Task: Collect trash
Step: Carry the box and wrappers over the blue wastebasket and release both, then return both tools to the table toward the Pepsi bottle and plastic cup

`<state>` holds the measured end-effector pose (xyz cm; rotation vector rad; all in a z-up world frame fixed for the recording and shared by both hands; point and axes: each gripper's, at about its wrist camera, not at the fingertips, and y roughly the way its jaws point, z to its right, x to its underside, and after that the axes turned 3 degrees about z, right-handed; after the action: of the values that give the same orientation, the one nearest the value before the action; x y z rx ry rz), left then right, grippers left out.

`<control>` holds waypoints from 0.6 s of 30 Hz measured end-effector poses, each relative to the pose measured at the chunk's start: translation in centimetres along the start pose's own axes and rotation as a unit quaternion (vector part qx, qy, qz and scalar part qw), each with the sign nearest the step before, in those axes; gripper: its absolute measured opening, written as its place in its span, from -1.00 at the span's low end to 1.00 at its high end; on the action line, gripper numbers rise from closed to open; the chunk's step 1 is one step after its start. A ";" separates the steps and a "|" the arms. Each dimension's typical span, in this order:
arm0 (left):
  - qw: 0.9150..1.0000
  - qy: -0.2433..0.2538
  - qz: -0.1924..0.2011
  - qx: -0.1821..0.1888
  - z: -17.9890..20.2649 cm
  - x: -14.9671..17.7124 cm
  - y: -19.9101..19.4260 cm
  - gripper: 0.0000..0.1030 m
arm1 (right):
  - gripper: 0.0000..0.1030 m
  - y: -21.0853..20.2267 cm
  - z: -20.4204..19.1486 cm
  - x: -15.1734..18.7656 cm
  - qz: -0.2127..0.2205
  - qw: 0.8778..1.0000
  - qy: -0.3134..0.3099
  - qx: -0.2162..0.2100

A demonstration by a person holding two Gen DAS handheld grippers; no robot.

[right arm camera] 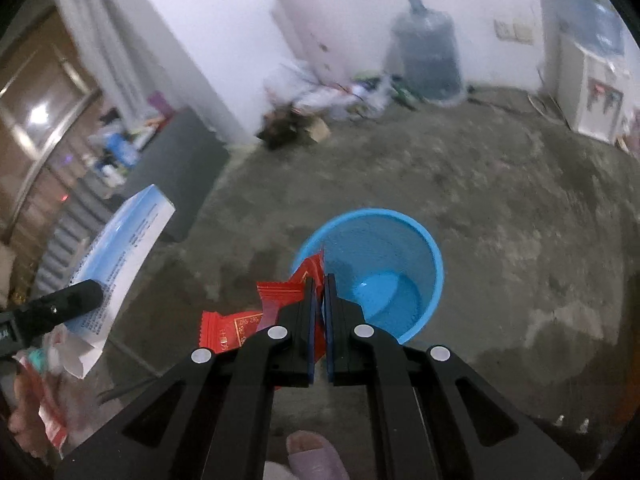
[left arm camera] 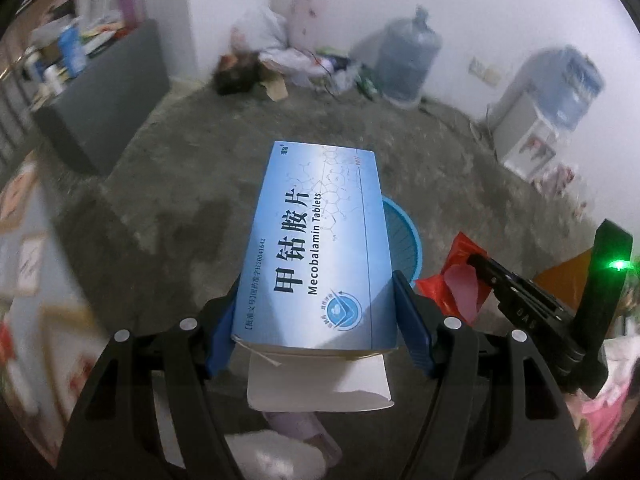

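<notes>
The left gripper (left arm camera: 316, 316) is clamping a blue medicine box (left arm camera: 320, 240) across its width, holding it in the air above the concrete floor (left arm camera: 180, 200), with the blue bin (right arm camera: 372, 276) partly hidden behind the box's far end. The box's white end flap (left arm camera: 320, 384) is hanging open below the jaws, so anything loose inside could be slipping out onto the floor before the box reaches the bin. The right gripper (right arm camera: 319, 300) is pinched tight on red wrappers (right arm camera: 280, 304), holding them just over the bin's near rim. Part of the bunch is trailing to the left, outside the rim, and only a thin edge appears to be caught between the pads, though motion blur is making that hard to judge. If the jaws are releasing here, the trailing wrappers are likely landing on the floor beside the bin. The two grippers are also working close together, risking a knock.
</notes>
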<state>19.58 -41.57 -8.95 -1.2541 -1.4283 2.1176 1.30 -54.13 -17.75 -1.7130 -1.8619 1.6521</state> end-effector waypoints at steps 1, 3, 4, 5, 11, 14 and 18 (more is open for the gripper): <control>1.000 0.002 -0.005 -0.001 0.5 -0.2 1.0 0.28 | -0.91 1.0 0.5 -0.1 -0.005 1.000 0.006 0.008; 1.000 0.004 -0.013 0.001 1.0 -0.9 3.5 0.30 | -0.90 3.3 1.6 -0.7 -0.015 1.000 0.020 0.013; 1.000 0.007 -0.015 0.004 1.3 -1.4 4.8 0.30 | -0.90 4.5 2.2 -1.0 -0.019 0.999 0.027 0.019; 1.000 0.008 -0.015 0.004 1.5 -1.9 6.0 0.37 | -0.89 5.5 2.7 -1.3 -0.022 0.999 0.031 0.027; 1.000 -0.004 -0.026 0.002 2.6 -3.5 9.3 0.61 | -0.07 10.9 5.9 -1.4 -0.061 0.994 0.071 0.063; 1.000 -0.004 -0.010 0.021 2.8 -3.6 8.1 0.61 | -0.04 10.0 6.5 -1.1 -0.050 0.994 0.083 0.059; 0.999 0.023 0.015 0.033 3.4 -3.6 5.2 0.61 | 0.04 7.3 6.0 -1.0 -0.025 0.995 0.070 0.066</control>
<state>20.07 -48.38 -11.25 -1.2971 -1.3188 2.1232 2.14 -60.22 -24.96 -1.6676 -1.6800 1.5562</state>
